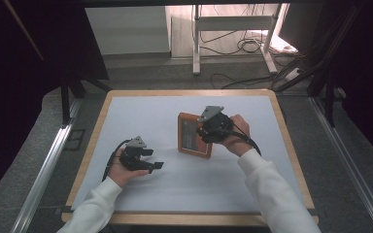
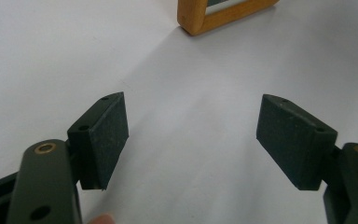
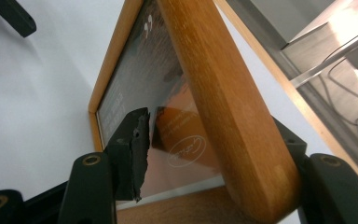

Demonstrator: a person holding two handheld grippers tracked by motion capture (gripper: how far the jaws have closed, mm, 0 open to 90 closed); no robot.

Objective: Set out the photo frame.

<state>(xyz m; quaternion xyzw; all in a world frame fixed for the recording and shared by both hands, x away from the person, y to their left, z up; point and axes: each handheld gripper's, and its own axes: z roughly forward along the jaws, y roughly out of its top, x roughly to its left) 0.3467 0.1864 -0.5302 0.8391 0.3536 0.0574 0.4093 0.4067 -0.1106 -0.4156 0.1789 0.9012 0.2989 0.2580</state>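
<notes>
Leftmost, the left gripper (image 1: pixel 151 165) rests low over the white surface (image 1: pixel 141 121), jaws spread wide with nothing between them; the left gripper view shows bare surface ahead and a corner of the frame (image 2: pixel 223 16) farther off. Centre-right, the wooden picture frame (image 1: pixel 194 134) lies on the surface, glass up, just right of the middle. Right gripper (image 3: pixel 214 154) straddles the frame's near rail: one pad (image 3: pixel 133 149) sits over the glass, the other is hidden behind the rail. Whether the pads actually press yet I cannot tell. Judgement: the step in hand is gripping the frame by its rail. To do it well, seat the rail deep between the pads, close squarely on wood rather than glass, and lift only once firm.
</notes>
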